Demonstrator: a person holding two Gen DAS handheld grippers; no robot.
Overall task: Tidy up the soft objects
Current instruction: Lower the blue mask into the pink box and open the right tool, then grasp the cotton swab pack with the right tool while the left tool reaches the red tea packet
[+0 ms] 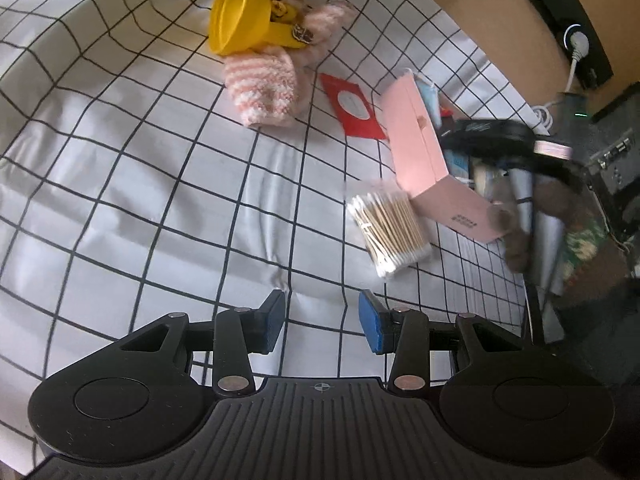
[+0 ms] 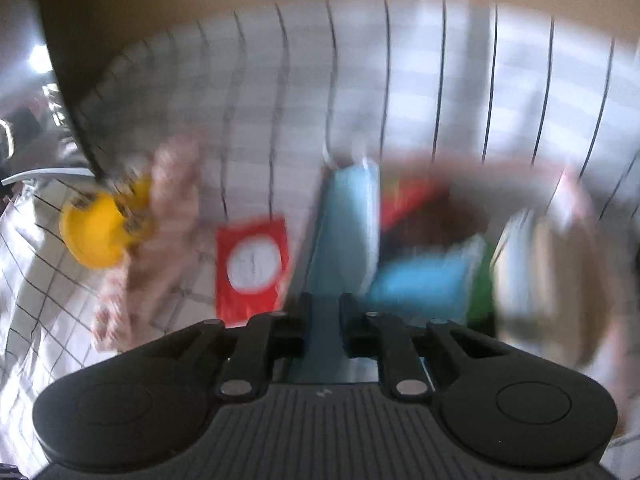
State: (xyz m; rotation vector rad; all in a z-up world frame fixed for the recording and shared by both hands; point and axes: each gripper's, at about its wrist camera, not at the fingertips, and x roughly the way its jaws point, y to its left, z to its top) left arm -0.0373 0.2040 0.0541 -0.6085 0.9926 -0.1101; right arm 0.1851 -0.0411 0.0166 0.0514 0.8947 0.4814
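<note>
A pink-and-white striped fluffy sock (image 1: 262,90) lies on the checked cloth (image 1: 120,160) at the far middle, with a second fluffy pink piece (image 1: 328,24) behind a yellow cup (image 1: 240,14). My left gripper (image 1: 322,322) is open and empty, low over the cloth. In the blurred right wrist view my right gripper (image 2: 322,320) has its jaws close together around a light blue soft pack (image 2: 348,216). The pink socks (image 2: 160,232) and yellow cup (image 2: 96,232) show at the left there.
A red packet (image 1: 354,106), an open pink box (image 1: 424,160) and a bundle of cotton swabs (image 1: 390,232) lie to the right. Dark clutter and silver tubes (image 1: 540,216) crowd the right edge. A wooden wall with a power strip (image 1: 568,20) stands behind.
</note>
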